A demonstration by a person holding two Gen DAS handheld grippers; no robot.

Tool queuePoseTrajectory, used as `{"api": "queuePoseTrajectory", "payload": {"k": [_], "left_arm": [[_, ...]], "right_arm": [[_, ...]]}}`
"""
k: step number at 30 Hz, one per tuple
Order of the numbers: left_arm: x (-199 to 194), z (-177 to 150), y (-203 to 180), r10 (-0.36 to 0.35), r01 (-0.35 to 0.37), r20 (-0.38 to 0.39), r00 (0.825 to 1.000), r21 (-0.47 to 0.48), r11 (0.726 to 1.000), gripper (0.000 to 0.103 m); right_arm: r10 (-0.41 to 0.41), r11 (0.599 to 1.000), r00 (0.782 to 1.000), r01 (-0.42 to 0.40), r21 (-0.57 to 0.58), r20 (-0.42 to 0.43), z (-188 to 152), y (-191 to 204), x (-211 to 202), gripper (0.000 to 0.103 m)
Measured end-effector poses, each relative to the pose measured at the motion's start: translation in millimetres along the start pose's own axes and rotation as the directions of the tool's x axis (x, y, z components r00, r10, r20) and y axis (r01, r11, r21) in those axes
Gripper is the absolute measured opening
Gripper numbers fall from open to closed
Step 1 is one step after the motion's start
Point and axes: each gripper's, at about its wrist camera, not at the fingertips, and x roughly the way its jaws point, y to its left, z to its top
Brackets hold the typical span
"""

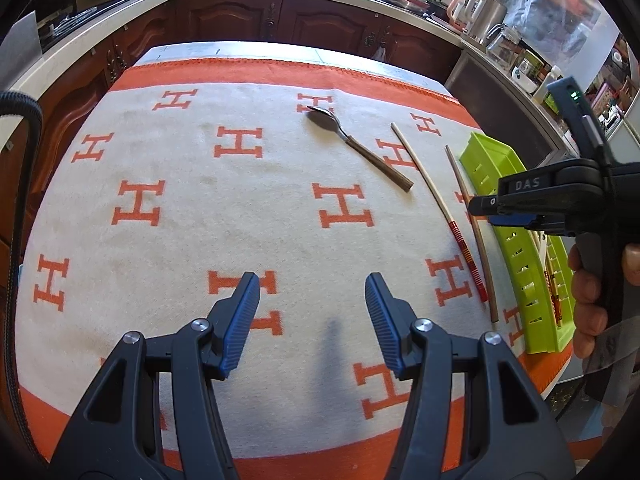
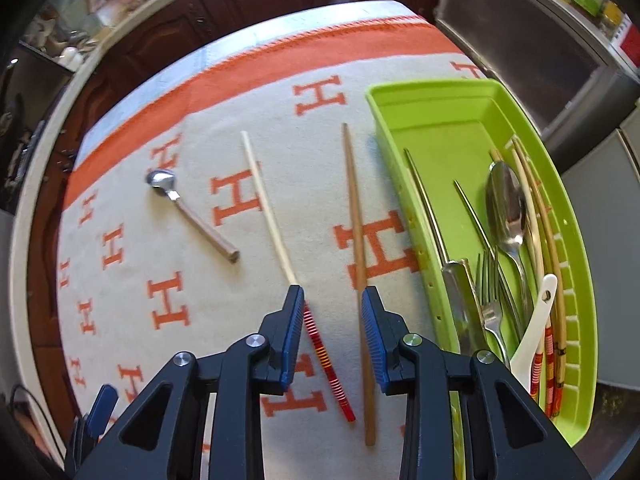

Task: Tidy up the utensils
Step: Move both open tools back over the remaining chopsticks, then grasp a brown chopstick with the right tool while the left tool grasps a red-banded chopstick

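Note:
A green utensil tray (image 2: 400, 136) lies at the cloth's right side (image 1: 480, 168) and holds a knife (image 2: 432, 224), fork (image 2: 490, 300), spoon (image 2: 506, 204), white spoon (image 2: 536, 320) and several chopsticks. On the cloth lie a spoon with a brown handle (image 2: 192, 216) (image 1: 360, 146), a cream chopstick with a red striped end (image 2: 268, 216) (image 1: 436, 196) and a brown chopstick (image 2: 356, 240) (image 1: 472, 220). My right gripper (image 2: 331, 328) is open above both loose chopsticks' thick ends. My left gripper (image 1: 312, 312) is open and empty over bare cloth.
The table wears a white cloth with orange H letters and an orange border (image 1: 240, 68). Dark wood cabinets (image 1: 240, 16) and a cluttered counter (image 1: 480, 4) ring the table. The right hand and its gripper body (image 1: 560, 200) show at the left wrist view's right edge.

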Motion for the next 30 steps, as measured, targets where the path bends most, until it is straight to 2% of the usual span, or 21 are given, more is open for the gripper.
{"api": "queuePoseTrajectory", "payload": {"k": [8,10,13,18,24,30], "left_arm": [[-0.8,-2.3,7.0,-0.015,0.015,0.007,1.000,-0.023,1.000,0.052],[-0.1,-2.8,7.6,-0.017,0.017,0.005,1.000,-0.027,0.999,0.052],[0.1,-2.9,8.1,-0.018,0.018,0.004,1.000,-0.029,0.999,0.052],[1.5,-1.7,7.6,-0.020,0.020,-0.002,1.000,-0.037,0.999,0.052],[4.5,8.3,3.4,-0.034,0.034,-0.017,0.999,-0.031,0.999,0.052],[16.0,30.7,-7.6,-0.073,0.072,-0.046,0.996,-0.033,0.997,0.052]], "right_arm": [[-0.087,0.996,0.996,0.087,-0.001,-0.035,-2.0,7.5,24.5,0.024],[-0.086,0.996,0.995,0.086,0.003,-0.054,-2.2,7.9,31.7,0.022],[-0.095,0.995,0.995,0.094,-0.027,-0.028,-3.8,13.8,32.4,0.015],[-0.023,0.994,0.999,0.020,-0.111,-0.026,-13.1,28.9,33.5,0.007],[0.086,0.979,0.995,-0.094,-0.179,-0.052,-33.3,40.5,29.2,0.006],[0.184,0.966,0.981,-0.191,-0.177,-0.059,-53.4,40.0,18.0,0.006]]}}
